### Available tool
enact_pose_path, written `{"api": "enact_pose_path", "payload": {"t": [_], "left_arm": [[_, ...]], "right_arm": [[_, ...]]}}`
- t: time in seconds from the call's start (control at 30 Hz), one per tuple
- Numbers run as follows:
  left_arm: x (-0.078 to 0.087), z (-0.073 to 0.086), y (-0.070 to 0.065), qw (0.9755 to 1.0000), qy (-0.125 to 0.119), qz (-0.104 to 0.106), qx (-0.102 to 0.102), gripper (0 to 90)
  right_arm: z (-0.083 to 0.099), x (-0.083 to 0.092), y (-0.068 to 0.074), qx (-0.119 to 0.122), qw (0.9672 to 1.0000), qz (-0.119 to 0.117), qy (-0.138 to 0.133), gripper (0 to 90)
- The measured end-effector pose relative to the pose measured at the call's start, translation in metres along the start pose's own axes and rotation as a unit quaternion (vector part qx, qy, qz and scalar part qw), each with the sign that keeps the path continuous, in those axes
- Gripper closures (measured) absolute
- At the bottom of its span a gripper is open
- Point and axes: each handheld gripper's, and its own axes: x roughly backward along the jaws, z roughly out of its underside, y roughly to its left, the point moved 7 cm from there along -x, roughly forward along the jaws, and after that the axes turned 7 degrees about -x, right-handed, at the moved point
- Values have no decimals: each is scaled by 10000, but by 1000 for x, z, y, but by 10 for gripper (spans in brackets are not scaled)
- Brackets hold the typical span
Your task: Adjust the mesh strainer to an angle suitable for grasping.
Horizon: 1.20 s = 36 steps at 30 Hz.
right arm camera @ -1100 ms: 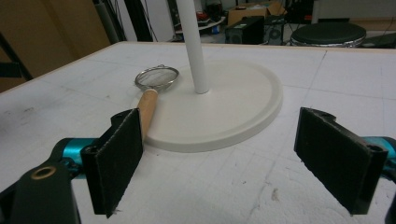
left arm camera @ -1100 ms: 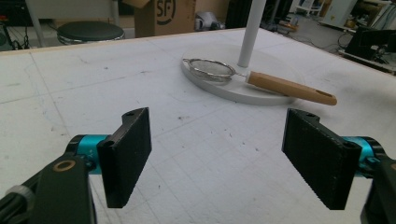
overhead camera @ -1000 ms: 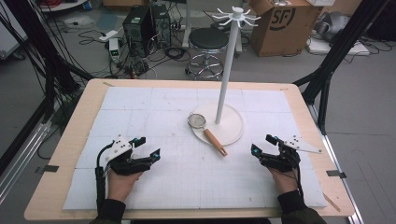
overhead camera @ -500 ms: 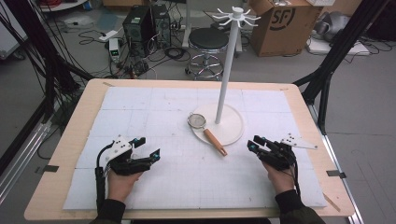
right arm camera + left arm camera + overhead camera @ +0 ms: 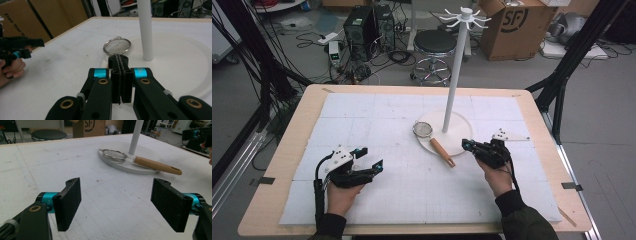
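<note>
1. A wooden-edged surface covered by a white gridded mat
2. Beyond its far edge, a black round stool on a chrome base
3. Left of the stool, a dark computer tower on the floor, with tangled cables and a white power strip around it
4. Far right, an open cardboard box printed "SF"
5. Black frame struts lean at the right, dark posts stand at the left
6. Black tape tabs sit on both side edges
</note>
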Motion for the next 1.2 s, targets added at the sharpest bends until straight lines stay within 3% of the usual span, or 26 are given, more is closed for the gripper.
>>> {"api": "enact_pose_path", "payload": {"t": [0.2, 0.3, 0.6, 0.83, 1.0, 1.03, 1.2], "left_arm": [[1, 0, 0, 10000, -15, 9, 0, 251], [0, -1, -1, 10000, -40, 56, -3, 251], [0, -1, -1, 9999, -66, 84, 11, 251], [0, -1, -2, 9999, -65, 84, -18, 252], [0, -1, -2, 9999, -56, 98, -26, 252], [0, -1, -3, 9999, -49, 104, 3, 252], [0, -1, -3, 9999, -33, 94, -21, 253]], "right_arm": [[-14, -22, 8, -202, 9995, -168, 184, 896], [-17, -32, 10, -243, 9992, -131, 283, 898], [-10, -65, -7, -630, 9958, -90, 654, 897], [-5, -84, -3, -467, 9944, 9, 950, 897], [-4, -90, -3, -547, 9927, 55, 1072, 897], [-2, -96, -4, -554, 9908, 129, 1224, 897], [-1, -107, -9, -625, 9883, 224, 1373, 897]]}}
